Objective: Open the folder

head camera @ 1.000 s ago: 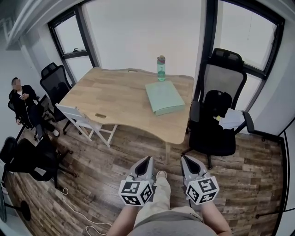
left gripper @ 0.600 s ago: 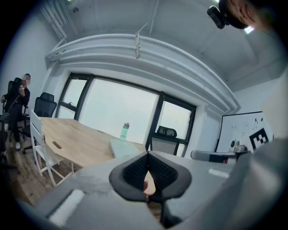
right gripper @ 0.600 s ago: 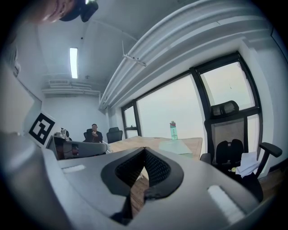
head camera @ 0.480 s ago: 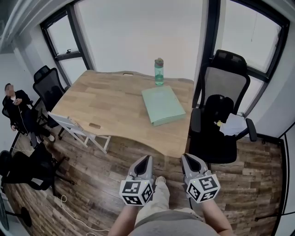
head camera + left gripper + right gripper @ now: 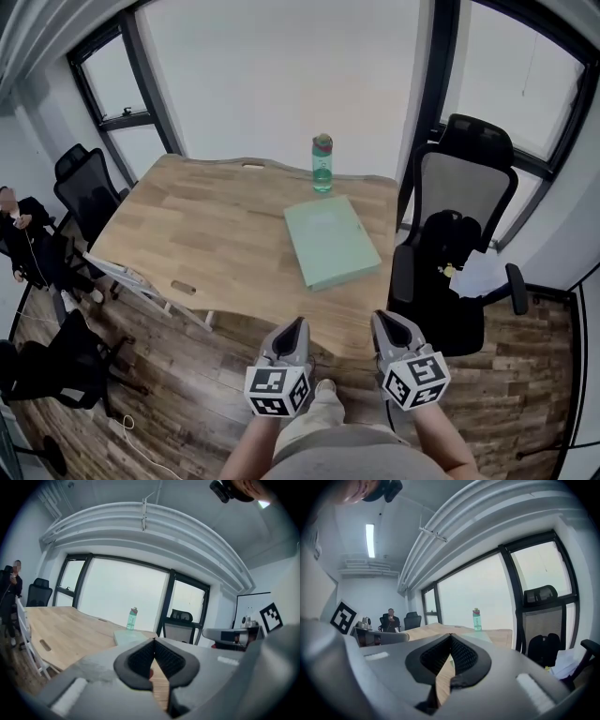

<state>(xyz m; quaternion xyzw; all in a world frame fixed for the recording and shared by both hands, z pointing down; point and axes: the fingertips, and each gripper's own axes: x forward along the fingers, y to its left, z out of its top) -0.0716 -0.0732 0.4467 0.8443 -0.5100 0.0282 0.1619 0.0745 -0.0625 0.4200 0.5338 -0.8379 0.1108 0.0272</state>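
A pale green folder (image 5: 332, 242) lies closed and flat on the right part of the wooden table (image 5: 206, 234); in the left gripper view the folder (image 5: 129, 636) shows just past the jaws. My left gripper (image 5: 298, 324) and right gripper (image 5: 382, 320) hover side by side short of the table's near edge, both pointing toward it. Both are shut with nothing between the jaws. Neither touches the folder. From the right gripper (image 5: 449, 637) view, the table and bottle lie ahead.
A green water bottle (image 5: 322, 164) stands behind the folder at the table's far edge. A black office chair (image 5: 455, 253) with papers on it stands right of the table. More chairs (image 5: 82, 192) and a seated person (image 5: 23, 234) are at the left. A white folding stand (image 5: 141, 281) leans under the table.
Both grippers have travelled forward toward the table together, staying shut. The table and folder now sit closer and lower in the head view.
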